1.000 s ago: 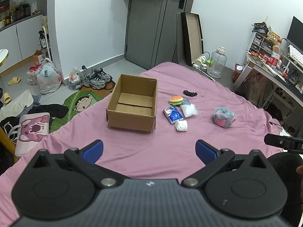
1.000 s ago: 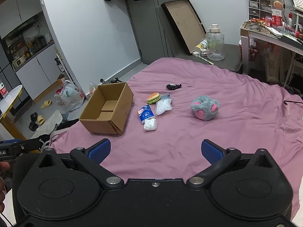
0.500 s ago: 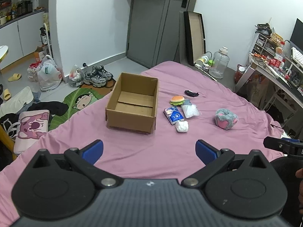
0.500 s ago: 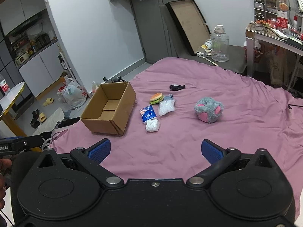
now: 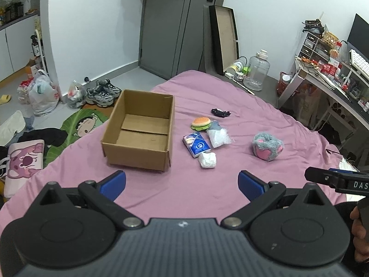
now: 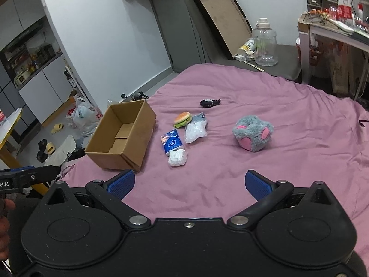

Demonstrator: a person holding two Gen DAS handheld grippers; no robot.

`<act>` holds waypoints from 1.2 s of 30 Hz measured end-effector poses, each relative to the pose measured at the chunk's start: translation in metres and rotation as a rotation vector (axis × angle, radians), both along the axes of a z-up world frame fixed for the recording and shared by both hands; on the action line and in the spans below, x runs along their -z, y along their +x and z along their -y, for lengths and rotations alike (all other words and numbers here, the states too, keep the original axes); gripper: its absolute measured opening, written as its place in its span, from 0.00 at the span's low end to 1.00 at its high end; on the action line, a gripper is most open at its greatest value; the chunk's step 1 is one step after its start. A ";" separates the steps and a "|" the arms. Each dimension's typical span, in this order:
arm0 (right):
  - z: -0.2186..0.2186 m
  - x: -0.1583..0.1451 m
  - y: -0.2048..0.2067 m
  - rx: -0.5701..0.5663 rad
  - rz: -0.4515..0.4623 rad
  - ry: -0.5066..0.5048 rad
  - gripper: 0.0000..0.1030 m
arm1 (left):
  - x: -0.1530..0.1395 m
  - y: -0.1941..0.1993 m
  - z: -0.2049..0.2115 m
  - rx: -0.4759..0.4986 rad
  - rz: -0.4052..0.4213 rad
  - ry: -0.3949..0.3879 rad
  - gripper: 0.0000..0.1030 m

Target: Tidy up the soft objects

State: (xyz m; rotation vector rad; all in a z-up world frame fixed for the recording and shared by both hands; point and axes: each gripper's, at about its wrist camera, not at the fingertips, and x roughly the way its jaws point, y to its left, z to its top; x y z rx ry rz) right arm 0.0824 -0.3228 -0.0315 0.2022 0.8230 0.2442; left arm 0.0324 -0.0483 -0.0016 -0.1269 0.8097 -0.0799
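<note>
An empty open cardboard box [image 5: 140, 129] [image 6: 124, 138] sits on the pink bedsheet [image 5: 207, 189]. To its right lie a burger toy [image 5: 201, 123] [image 6: 183, 118], a blue tissue pack [image 5: 196, 144] [image 6: 171, 142], a clear bag of white stuff [image 5: 218, 134] [image 6: 195, 129], a white wad [image 5: 207, 159] [image 6: 177, 157] and a small black item [image 5: 221, 112] [image 6: 209, 102]. Further right rests a grey-pink plush [image 5: 267, 146] [image 6: 253, 132]. My left gripper [image 5: 182, 185] and right gripper [image 6: 190, 184] hover open over the near sheet, holding nothing.
Shoes [image 5: 103, 92], bags [image 5: 43, 92] and a cartoon mat [image 5: 80, 124] lie on the floor left of the bed. A clear jug [image 5: 256, 70] and a leaning frame [image 5: 224, 39] stand beyond it. A cluttered desk [image 5: 332, 78] is on the right.
Both grippers have moved forward a little toward the objects, which look slightly larger. Nothing on the bed has shifted, and both stay open.
</note>
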 end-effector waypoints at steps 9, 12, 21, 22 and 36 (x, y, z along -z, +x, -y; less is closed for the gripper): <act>0.021 0.013 0.042 0.046 -0.054 0.047 1.00 | 0.016 0.036 0.016 0.018 -0.018 -0.022 0.98; 0.023 0.019 0.053 0.045 -0.070 0.055 1.00 | 0.022 0.047 0.019 0.011 -0.026 -0.032 0.97; 0.034 0.045 0.087 0.085 -0.139 0.119 1.00 | 0.044 0.082 0.035 0.007 -0.055 -0.042 0.97; 0.036 0.048 0.090 0.095 -0.145 0.126 1.00 | 0.046 0.086 0.036 0.007 -0.060 -0.044 0.96; 0.070 0.082 0.127 0.248 -0.202 0.240 0.98 | 0.083 0.142 0.076 0.028 -0.129 -0.073 0.88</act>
